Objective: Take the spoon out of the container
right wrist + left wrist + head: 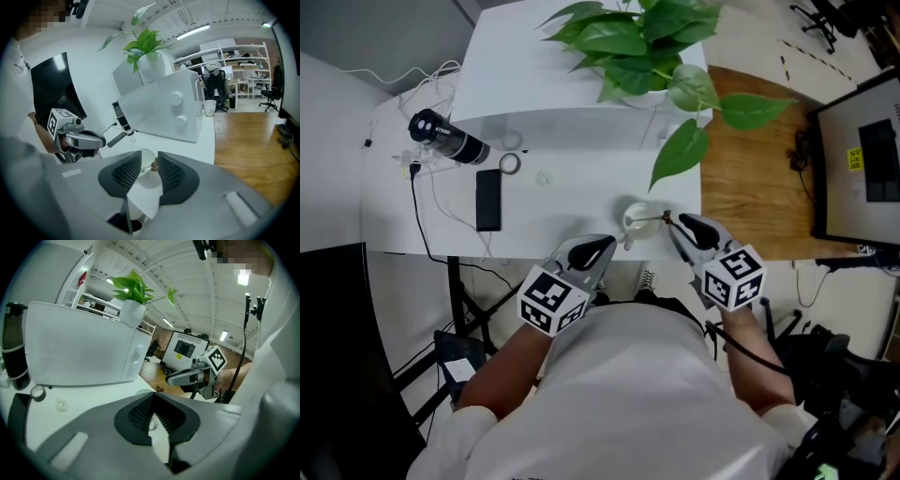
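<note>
White table (562,202) fills the middle of the head view. The cup (639,223) sits near its lower edge, and the spoon (658,218) leans out to the right. The right gripper (149,168) has its jaws apart around the spoon's end without pinching it, likely lining up a grasp. The left gripper (605,246), tips together, sits just left of the cup, perhaps to steady it.

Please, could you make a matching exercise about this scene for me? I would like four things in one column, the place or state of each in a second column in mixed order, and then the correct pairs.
Things
1. phone
2. plant
3. spoon
4. right hand-held gripper

Places or states
A. jaws apart, close to the cup
B. rests in the cup
C. lies flat on the table
D. stands on top of the white box

Pairs: 1-C, 2-D, 3-B, 4-A
</note>
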